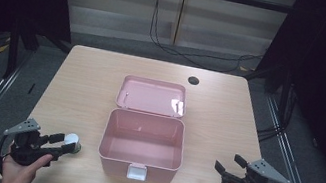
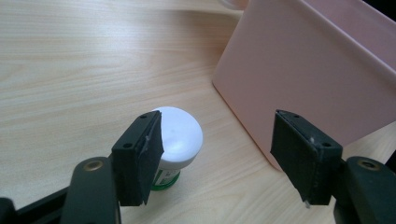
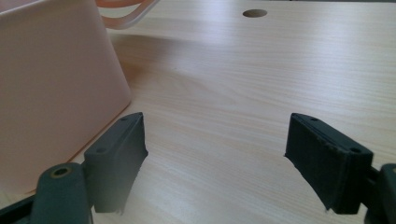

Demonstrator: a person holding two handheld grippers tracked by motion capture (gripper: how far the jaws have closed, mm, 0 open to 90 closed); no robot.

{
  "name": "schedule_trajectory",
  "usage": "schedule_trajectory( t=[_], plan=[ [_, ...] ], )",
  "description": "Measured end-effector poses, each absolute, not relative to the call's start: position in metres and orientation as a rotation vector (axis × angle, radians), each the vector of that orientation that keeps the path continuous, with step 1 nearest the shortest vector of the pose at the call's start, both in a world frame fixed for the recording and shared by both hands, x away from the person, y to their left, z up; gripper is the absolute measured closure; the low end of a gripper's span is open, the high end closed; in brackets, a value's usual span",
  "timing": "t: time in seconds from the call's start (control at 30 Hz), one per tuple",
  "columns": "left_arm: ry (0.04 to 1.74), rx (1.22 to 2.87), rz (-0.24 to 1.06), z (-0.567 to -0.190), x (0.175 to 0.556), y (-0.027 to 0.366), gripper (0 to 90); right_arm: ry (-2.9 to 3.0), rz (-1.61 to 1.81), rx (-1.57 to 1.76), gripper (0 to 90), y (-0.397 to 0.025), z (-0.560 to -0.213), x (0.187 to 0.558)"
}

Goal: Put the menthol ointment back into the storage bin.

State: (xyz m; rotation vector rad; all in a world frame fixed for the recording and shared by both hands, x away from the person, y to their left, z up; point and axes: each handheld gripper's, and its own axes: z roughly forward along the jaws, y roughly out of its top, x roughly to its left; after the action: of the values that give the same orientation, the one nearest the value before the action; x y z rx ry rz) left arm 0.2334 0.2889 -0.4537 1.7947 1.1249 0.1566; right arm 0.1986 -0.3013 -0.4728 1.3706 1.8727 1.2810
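A small white-capped round jar with a green label (image 2: 176, 140) is standing upright on the pale wooden desk (image 1: 85, 88), near the left front corner of the open pink plastic box (image 1: 143, 141). The left claw (image 1: 65, 144) is sitting low at the desk's near left edge with its jaws spread wide; the jar is lying between them, close against one jaw and well apart from the other, not being pinched. In the left gripper view the box's pink wall is rising just beside the jar. The box's hinged lid (image 1: 152, 95) is lying flat behind it. The right claw (image 1: 226, 164) is hovering at the near right, jaws spread and gripping nothing, with the box wall to one side in its own view
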Motion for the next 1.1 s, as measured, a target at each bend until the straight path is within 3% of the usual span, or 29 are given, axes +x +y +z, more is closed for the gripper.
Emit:
schedule_trajectory(
  t=[0.33, 0.7, 1.1],
  plan=[
    [1.102, 1.829, 0.156, -0.444, 0.233, 0.287, 28.1, 1.944, 1.259, 1.355, 19.6, -0.300, -0.473, 0.191],
    [1.072, 1.995, 0.215, -0.424, 0.237, 0.274, 43.0, 1.958, 1.266, 1.370, 18.6, -0.300, -0.474, 0.190],
    [1.057, 2.258, 0.266, -0.391, 0.254, 0.263, 50.3, 1.992, 1.264, 1.358, 18.2, -0.297, -0.474, 0.192]
  ],
)
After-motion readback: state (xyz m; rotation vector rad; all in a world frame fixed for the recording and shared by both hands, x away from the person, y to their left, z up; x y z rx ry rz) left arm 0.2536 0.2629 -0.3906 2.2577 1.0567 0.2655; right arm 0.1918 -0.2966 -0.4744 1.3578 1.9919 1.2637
